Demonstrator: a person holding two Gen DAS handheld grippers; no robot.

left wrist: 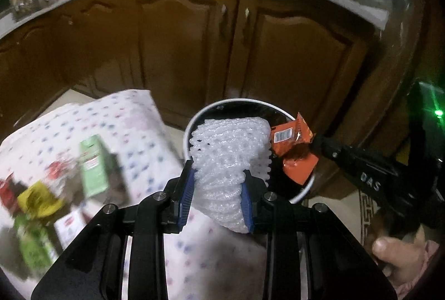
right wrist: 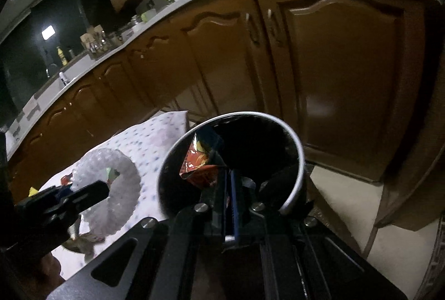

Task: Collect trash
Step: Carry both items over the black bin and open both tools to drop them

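My left gripper (left wrist: 219, 175) is shut on a white foam net sleeve (left wrist: 230, 155) and holds it over the near rim of a round black bin with a white rim (left wrist: 194, 119). The sleeve also shows in the right wrist view (right wrist: 122, 169), left of the bin (right wrist: 297, 147). My right gripper (right wrist: 229, 175) is shut on a crumpled orange wrapper (right wrist: 198, 163) above the bin's opening. In the left wrist view the wrapper (left wrist: 292, 144) hangs at the bin's right rim, pinched by the right gripper (left wrist: 315, 143).
A table with a dotted white cloth (left wrist: 144, 127) stands left of the bin. On it lie a green carton (left wrist: 93, 166), a yellow wrapper (left wrist: 36, 200) and other packets. Brown cabinet doors (left wrist: 194, 44) under a grey counter stand behind.
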